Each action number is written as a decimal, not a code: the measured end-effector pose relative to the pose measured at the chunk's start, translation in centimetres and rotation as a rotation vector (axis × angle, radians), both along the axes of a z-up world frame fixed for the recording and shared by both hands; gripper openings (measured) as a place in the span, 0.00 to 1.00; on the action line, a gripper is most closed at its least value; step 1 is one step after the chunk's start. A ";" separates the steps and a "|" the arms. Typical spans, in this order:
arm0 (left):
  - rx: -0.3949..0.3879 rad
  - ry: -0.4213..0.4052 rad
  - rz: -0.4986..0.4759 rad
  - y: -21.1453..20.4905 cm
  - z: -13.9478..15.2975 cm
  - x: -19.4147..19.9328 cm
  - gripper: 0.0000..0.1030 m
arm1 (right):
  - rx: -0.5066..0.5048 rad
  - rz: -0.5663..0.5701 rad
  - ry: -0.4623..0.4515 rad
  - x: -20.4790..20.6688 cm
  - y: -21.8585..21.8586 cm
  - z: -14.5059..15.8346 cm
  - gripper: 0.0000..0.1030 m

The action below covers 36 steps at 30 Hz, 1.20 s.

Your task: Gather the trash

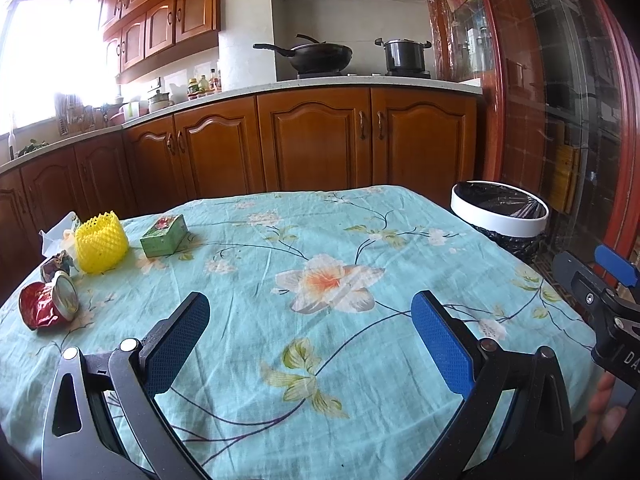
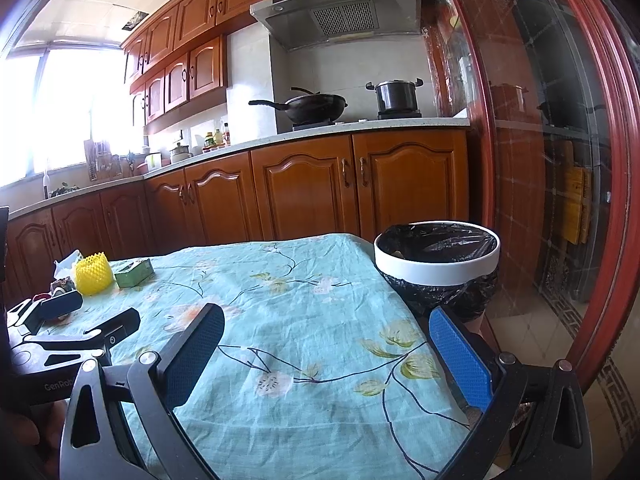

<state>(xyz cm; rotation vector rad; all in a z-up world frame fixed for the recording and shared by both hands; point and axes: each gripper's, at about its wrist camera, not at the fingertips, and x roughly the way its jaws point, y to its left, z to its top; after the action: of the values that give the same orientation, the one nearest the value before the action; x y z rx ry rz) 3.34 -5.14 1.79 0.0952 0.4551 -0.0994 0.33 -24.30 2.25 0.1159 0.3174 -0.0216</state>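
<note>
Trash lies at the table's far left: a crushed red can [image 1: 48,306], a yellow foam net [image 1: 101,243], a green box [image 1: 165,235], a dark crumpled wrapper [image 1: 56,265] and white paper [image 1: 54,236]. The net [image 2: 93,274] and box [image 2: 134,273] also show in the right wrist view. A white-rimmed bin with a black bag [image 1: 499,209] [image 2: 437,254] stands beyond the table's right edge. My left gripper [image 1: 310,316] is open and empty over the cloth, right of the trash. My right gripper [image 2: 326,332] is open and empty near the table's right edge, before the bin.
The table carries a light blue floral cloth [image 1: 320,280]. Wooden kitchen cabinets [image 1: 312,140] and a counter with a wok [image 1: 316,54] and pot [image 1: 404,54] stand behind. A red-framed glass door [image 2: 560,160] is at the right.
</note>
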 end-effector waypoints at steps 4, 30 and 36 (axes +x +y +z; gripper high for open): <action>0.000 0.002 -0.001 0.0 0.0 0.1 1.00 | 0.004 -0.001 0.003 0.1 -0.1 0.1 1.00; 0.006 0.025 -0.017 -0.2 -0.4 0.7 1.00 | 0.007 0.000 0.013 0.5 -0.2 0.2 1.00; 0.006 0.029 -0.016 -0.1 -0.4 0.8 1.00 | 0.006 0.001 0.016 0.6 -0.1 0.1 1.00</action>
<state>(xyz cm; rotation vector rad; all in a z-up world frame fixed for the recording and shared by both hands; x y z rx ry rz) 4.13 -5.27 1.37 0.1036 0.4832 -0.1148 0.92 -24.44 2.32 0.1216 0.3332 -0.0202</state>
